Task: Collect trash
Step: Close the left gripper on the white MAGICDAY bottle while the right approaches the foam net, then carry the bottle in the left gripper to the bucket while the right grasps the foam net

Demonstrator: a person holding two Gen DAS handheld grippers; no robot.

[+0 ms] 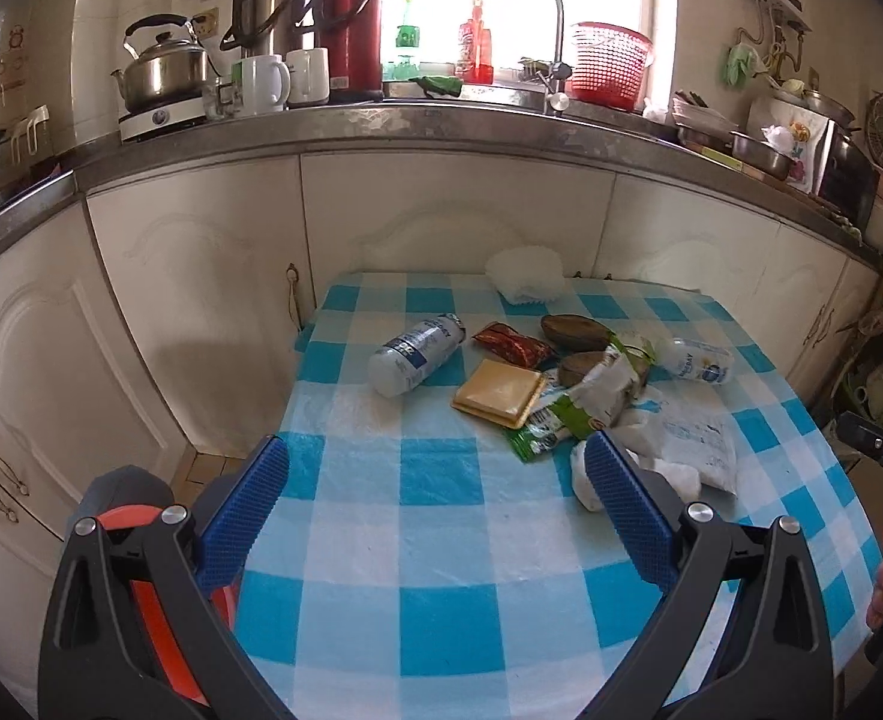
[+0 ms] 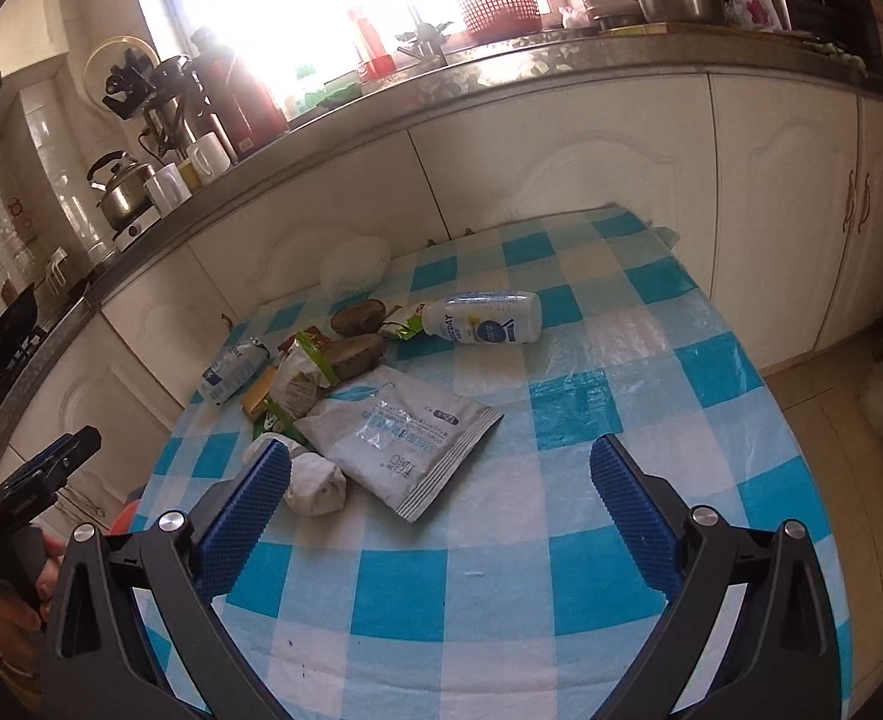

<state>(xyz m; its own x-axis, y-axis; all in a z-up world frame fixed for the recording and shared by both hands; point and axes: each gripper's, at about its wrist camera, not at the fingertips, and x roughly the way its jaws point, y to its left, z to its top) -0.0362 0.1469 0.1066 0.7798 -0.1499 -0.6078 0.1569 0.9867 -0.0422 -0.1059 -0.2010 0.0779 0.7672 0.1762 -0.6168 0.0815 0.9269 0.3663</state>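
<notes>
Item: litter on a surface covered by a blue-and-white checked plastic cloth. Landmark: the flat white printed plastic pouch.

Holdings. Left gripper: spread wide, nothing held, hovering over bare cloth on the near side of the pouch. Right gripper: spread wide, nothing held, the pouch's near corner lying between its fingers.

Trash, all uncollected. Two crumpled white paper wads are touching the pouch's near-left edge. A torn green-and-white wrapper is overlapped by the pouch on its far-left side. A yellow square biscuit packet, a red foil wrapper and two brown husk halves are clustered beyond it. A clear bottle with a blue label lies furthest left; a second white-labelled bottle lies beyond the pouch, apart.

Risks, as judged.
- Pouch: thin and flat; the cloth may be pinched with it.
- Wads: likely to be nudged off the near edge.
- Bottles: on their sides, liable to roll if touched.
- Pile: neighbours may be dragged along.
- No bin is seen.
</notes>
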